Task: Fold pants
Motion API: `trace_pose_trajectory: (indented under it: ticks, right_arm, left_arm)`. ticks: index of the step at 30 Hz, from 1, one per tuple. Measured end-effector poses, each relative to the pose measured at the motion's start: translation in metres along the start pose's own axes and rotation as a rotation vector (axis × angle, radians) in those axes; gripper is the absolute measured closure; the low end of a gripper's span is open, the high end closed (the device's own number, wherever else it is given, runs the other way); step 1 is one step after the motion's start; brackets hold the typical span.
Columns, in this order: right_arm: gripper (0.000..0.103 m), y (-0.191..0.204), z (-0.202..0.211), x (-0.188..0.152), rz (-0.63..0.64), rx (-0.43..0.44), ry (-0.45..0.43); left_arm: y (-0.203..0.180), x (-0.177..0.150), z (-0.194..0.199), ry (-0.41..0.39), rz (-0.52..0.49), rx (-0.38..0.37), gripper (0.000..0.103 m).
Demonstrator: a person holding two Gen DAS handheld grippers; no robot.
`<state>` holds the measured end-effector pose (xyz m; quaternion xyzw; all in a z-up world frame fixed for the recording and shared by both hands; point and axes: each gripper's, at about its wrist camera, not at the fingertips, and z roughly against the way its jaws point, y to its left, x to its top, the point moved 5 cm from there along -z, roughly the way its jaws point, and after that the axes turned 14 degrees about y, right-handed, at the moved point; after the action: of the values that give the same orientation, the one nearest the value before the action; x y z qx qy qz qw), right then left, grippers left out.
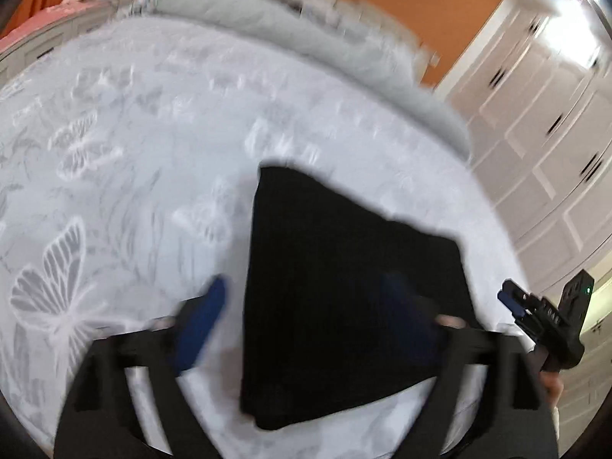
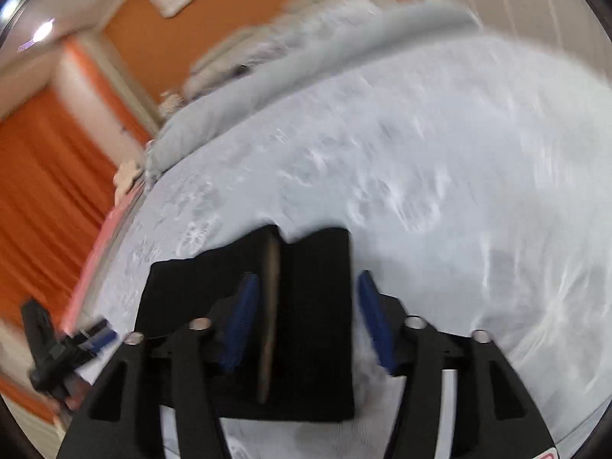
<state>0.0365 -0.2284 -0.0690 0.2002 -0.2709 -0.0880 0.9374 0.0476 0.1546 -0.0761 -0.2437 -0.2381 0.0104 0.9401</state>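
Left wrist view, blurred: the left gripper (image 1: 306,306) stands wide apart with nothing gripped, its blue pads (image 1: 206,317) spread over the folded black pants (image 1: 344,287) lying flat on the white butterfly-print bedspread (image 1: 114,153). The right gripper (image 1: 512,302) shows at the right edge. Right wrist view: the right gripper (image 2: 306,317) is spread wide above the same pants (image 2: 313,306), clamping nothing. Farther off lie a grey blanket (image 1: 275,26), an orange wall (image 1: 440,11) and white cupboards (image 1: 535,114).
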Motion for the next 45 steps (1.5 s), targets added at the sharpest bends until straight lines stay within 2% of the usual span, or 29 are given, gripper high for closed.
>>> trace_pose_trajectory:
  ticks: [1, 3, 6, 8, 10, 13, 20, 23, 25, 27, 29, 31, 32, 34, 38, 41, 43, 45]
  right_arm:
    - [0.034, 0.008, -0.004, 0.002, 0.029, 0.013, 0.027]
    - [0.034, 0.02, -0.027, 0.004, 0.059, 0.056, 0.105]
    - [0.033, 0.03, -0.067, -0.002, 0.075, 0.017, 0.207]
    - [0.032, 0.029, -0.08, -0.01, 0.088, -0.017, 0.21]
    - [0.022, 0.037, -0.08, -0.02, 0.14, -0.029, 0.194]
    - [0.021, 0.039, -0.079, -0.024, 0.158, -0.046, 0.173]
    - [0.016, 0.056, -0.081, -0.032, 0.224, -0.112, 0.172]
    - [0.023, 0.066, -0.083, -0.042, 0.26, -0.036, 0.214]
    - [0.025, 0.066, -0.087, -0.044, 0.277, -0.068, 0.215]
    - [0.028, 0.065, -0.087, -0.043, 0.268, -0.064, 0.21]
    - [0.04, 0.061, -0.086, -0.042, 0.244, -0.058, 0.208]
    - [0.067, 0.053, -0.085, -0.037, 0.199, -0.012, 0.211]
    - [0.071, 0.052, -0.084, -0.035, 0.177, 0.03, 0.22]
    - [0.084, 0.055, -0.08, -0.033, 0.169, 0.072, 0.221]
    - [0.088, 0.077, -0.037, -0.019, 0.2, 0.156, 0.137]
    - [0.088, 0.081, 0.009, -0.007, 0.216, 0.158, 0.049]
    - [0.086, 0.071, 0.018, -0.003, 0.216, 0.112, 0.051]
    - [0.084, 0.043, -0.008, -0.008, 0.193, 0.03, 0.146]
  left_arm:
    - [0.0, 0.002, 0.006, -0.038, 0.003, 0.007, 0.012]
    - [-0.003, 0.004, 0.007, -0.06, -0.002, 0.024, 0.012]
    - [-0.008, 0.007, -0.004, -0.037, -0.006, 0.047, 0.012]
    - [-0.009, 0.002, -0.01, -0.02, -0.009, 0.098, 0.012]
    - [-0.01, -0.004, -0.02, -0.009, -0.031, 0.205, 0.012]
    - [-0.013, -0.008, -0.031, -0.013, -0.062, 0.315, 0.012]
    - [-0.023, -0.009, -0.054, 0.015, -0.114, 0.424, 0.012]
    - [-0.028, -0.01, -0.058, 0.019, -0.13, 0.443, 0.012]
    - [-0.033, -0.011, -0.062, 0.025, -0.135, 0.446, 0.012]
    - [-0.038, -0.011, -0.064, 0.03, -0.14, 0.444, 0.012]
    - [-0.042, -0.012, -0.066, 0.035, -0.143, 0.447, 0.011]
    - [-0.048, -0.012, -0.068, 0.041, -0.148, 0.447, 0.011]
    - [-0.051, -0.012, -0.069, 0.041, -0.148, 0.446, 0.011]
    - [-0.057, -0.011, -0.067, 0.039, -0.147, 0.433, 0.011]
    - [-0.068, -0.007, -0.053, -0.024, -0.136, 0.391, 0.011]
    - [-0.074, -0.006, -0.038, -0.079, -0.135, 0.35, 0.006]
    - [-0.074, -0.007, -0.034, -0.09, -0.131, 0.333, 0.006]
    - [-0.07, -0.008, -0.042, -0.057, -0.124, 0.345, 0.006]
